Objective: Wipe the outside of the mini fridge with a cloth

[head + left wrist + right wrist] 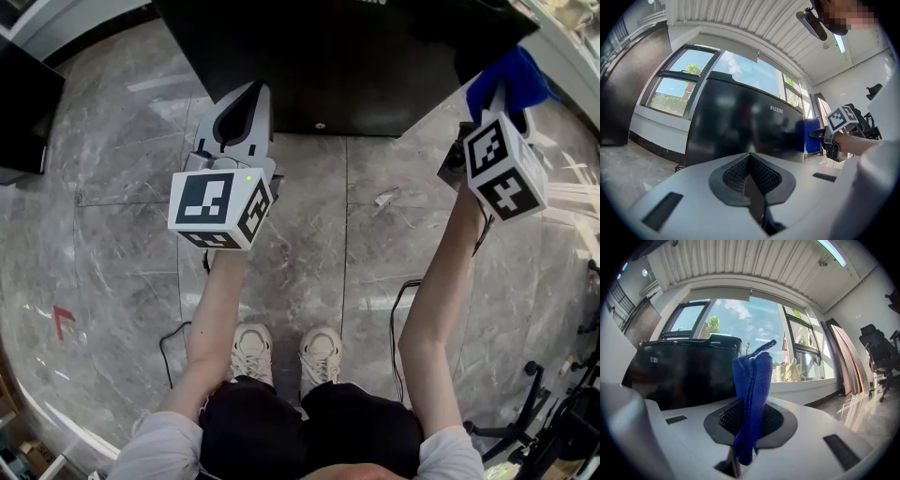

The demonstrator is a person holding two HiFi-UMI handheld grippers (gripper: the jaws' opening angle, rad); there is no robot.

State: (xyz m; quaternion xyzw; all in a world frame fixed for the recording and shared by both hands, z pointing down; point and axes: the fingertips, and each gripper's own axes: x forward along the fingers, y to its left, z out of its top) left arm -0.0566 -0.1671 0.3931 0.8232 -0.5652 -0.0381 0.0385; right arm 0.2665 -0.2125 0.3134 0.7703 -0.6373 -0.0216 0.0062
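Observation:
The black mini fridge point(347, 56) stands on the floor ahead of me; its glossy front point(740, 126) fills the left gripper view and its side point(679, 373) shows in the right gripper view. My right gripper point(494, 105) is shut on a folded blue cloth point(751, 399), held up near the fridge's right corner; the cloth point(511, 80) pokes out above the jaws. My left gripper point(236, 127) hangs just before the fridge's front, its jaws shut with nothing between them point(752, 176).
Grey marble floor tiles point(122, 234) lie around my feet. A dark cabinet point(23, 108) stands at the left. Cables point(398, 300) trail on the floor, and a chair base point(539, 412) sits at the lower right. Windows point(797, 355) run behind the fridge.

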